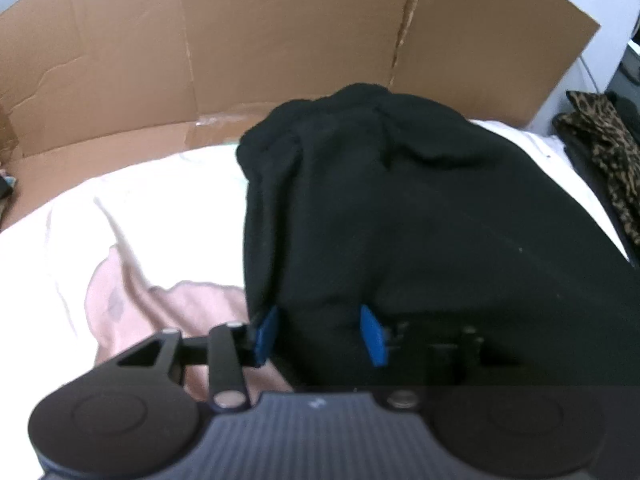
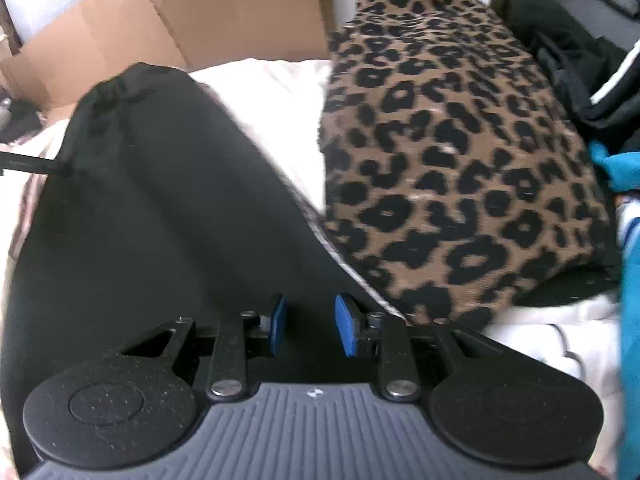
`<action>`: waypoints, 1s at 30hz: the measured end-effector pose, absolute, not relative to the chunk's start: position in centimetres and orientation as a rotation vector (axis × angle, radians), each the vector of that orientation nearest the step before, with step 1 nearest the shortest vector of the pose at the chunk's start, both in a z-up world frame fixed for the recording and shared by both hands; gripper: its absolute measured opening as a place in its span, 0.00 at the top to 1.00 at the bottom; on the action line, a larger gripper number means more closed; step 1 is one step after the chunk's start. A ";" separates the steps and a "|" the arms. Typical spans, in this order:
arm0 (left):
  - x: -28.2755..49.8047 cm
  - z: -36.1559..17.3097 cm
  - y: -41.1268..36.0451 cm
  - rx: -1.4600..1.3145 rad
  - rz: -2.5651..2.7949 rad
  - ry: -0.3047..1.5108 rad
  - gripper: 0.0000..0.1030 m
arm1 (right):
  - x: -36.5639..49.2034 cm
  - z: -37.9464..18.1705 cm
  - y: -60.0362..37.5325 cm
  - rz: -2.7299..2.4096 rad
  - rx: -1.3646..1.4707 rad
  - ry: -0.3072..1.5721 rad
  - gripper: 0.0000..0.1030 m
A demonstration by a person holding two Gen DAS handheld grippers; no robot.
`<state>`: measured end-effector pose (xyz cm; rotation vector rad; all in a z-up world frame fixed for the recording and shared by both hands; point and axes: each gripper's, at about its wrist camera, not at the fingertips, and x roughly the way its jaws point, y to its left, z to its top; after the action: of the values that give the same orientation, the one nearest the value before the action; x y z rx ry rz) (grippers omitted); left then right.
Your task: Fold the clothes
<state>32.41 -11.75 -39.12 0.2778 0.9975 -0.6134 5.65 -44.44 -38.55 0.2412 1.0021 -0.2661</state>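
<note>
We find a black garment [image 1: 420, 216] lying spread on a white sheet [image 1: 132, 208], its gathered end pointing toward a sheet of brown cardboard [image 1: 280, 40] that stands behind it. A pale pink cloth [image 1: 168, 304] lies crumpled on the sheet just beside the garment's left edge.

The left tongs [image 1: 320, 334] sit at the near left edge of the black garment. Their blue pads [image 1: 267, 334] stand apart with black fabric between them; we cannot tell whether the pads press on it.

In the right wrist view, the right tongs [image 2: 310, 326] rest over the near right portion of the same black garment [image 2: 160, 208]. The blue pads [image 2: 347, 330] are parted with dark fabric filling the gap, and here too we cannot tell whether the fabric is pinched.

We note a leopard-print garment [image 2: 456, 152] lying to the right of the black one, its lower edge close to the black garment's right border. Further right are dark items [image 2: 568, 56] and a bright blue cloth [image 2: 630, 292] at the frame edge. A thin black rod [image 2: 28, 164] enters from the left and meets the black garment's upper left side.
</note>
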 end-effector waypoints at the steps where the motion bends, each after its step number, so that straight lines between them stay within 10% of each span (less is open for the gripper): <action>1: 32.2 -38.8 -11.6 0.288 -0.616 0.993 0.59 | 5.4 -38.5 -44.6 -0.276 0.234 1.006 0.68; 30: 22.7 -39.8 -12.2 0.242 -0.851 1.217 0.64 | 3.4 -38.2 -42.5 -0.239 0.104 1.053 0.67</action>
<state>22.69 -12.20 -39.76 0.2417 1.2168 -0.8508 3.39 -42.48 -38.18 0.1037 1.0533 -0.2392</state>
